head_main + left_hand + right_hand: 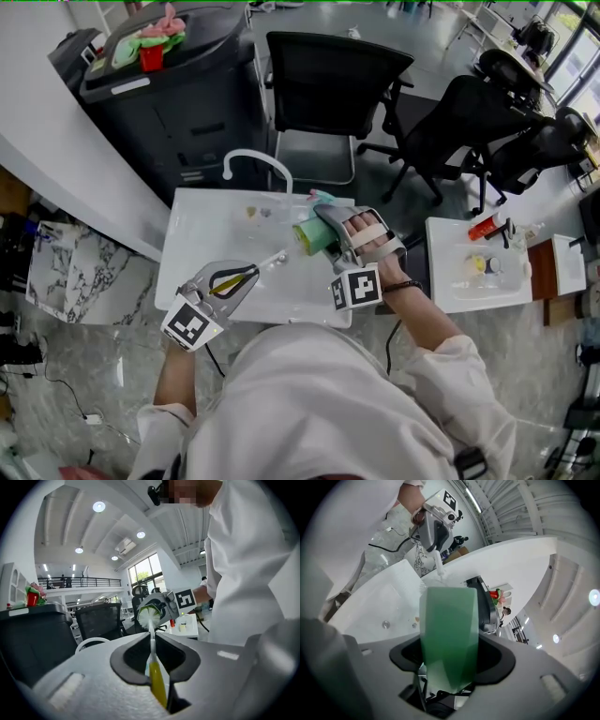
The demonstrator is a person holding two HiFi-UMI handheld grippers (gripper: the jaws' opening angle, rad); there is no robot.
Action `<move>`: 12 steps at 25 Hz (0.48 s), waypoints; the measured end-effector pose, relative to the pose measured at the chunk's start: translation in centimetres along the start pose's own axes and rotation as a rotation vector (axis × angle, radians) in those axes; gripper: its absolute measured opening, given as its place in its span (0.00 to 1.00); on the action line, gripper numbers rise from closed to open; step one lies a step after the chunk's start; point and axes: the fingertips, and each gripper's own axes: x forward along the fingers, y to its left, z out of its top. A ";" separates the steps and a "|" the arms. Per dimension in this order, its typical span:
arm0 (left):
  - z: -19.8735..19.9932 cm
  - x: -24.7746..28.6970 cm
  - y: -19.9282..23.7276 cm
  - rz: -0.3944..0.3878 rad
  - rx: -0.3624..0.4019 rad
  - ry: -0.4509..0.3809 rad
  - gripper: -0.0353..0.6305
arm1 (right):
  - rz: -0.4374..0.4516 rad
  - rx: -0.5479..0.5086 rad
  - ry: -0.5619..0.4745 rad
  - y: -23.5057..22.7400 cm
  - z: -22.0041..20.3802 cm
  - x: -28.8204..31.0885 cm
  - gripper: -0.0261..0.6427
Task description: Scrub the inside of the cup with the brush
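Note:
My right gripper (321,228) is shut on a green cup (312,236), holding it on its side over the white sink (192,234) with its mouth turned left. In the right gripper view the cup (449,634) fills the space between the jaws. My left gripper (251,272) is shut on a brush by its yellow handle (157,681). The white bristles (279,257) point at the cup's mouth and stop just short of it. Seen from the left gripper view, the bristles (149,616) line up with the cup (158,606). The right gripper view shows the brush tip (440,571) beyond the cup's rim.
A curved white faucet (253,161) rises at the sink's far edge. Behind it stand a black cabinet (173,94) with toys on top and several black office chairs (328,94). At the right, a small white table (478,267) holds a red bottle (484,225).

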 end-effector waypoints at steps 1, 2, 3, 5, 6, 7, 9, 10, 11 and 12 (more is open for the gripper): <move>0.4 0.0 -0.3 -0.002 0.003 -0.004 0.11 | 0.007 -0.002 0.004 0.0 -0.1 0.2 0.47; 0.9 0.1 -0.6 -0.007 0.011 -0.004 0.12 | 0.019 -0.001 0.009 0.2 -0.3 0.6 0.47; 1.2 0.3 -1.0 -0.014 0.025 0.000 0.12 | 0.034 0.001 0.015 0.5 -0.6 0.9 0.47; 1.9 0.6 -1.3 -0.025 0.051 0.007 0.13 | 0.064 -0.002 0.024 1.5 -0.9 1.6 0.47; 2.0 0.7 -1.2 -0.025 0.064 0.013 0.13 | 0.077 -0.004 0.024 2.0 -0.9 1.9 0.47; 2.1 0.7 -0.9 -0.022 0.080 0.020 0.12 | 0.087 -0.005 0.018 2.5 -0.9 2.0 0.47; 1.8 0.6 -0.1 -0.026 0.112 0.039 0.11 | 0.099 -0.004 0.000 3.5 -0.7 2.1 0.47; 1.8 0.6 0.3 -0.035 0.119 0.045 0.11 | 0.101 -0.001 -0.006 3.7 -0.6 2.0 0.47; 1.9 0.6 0.7 -0.046 0.116 0.045 0.11 | 0.101 0.004 -0.011 3.8 -0.5 1.9 0.47; 1.9 0.5 1.1 -0.057 0.103 0.040 0.11 | 0.096 0.010 -0.017 3.7 -0.4 1.7 0.47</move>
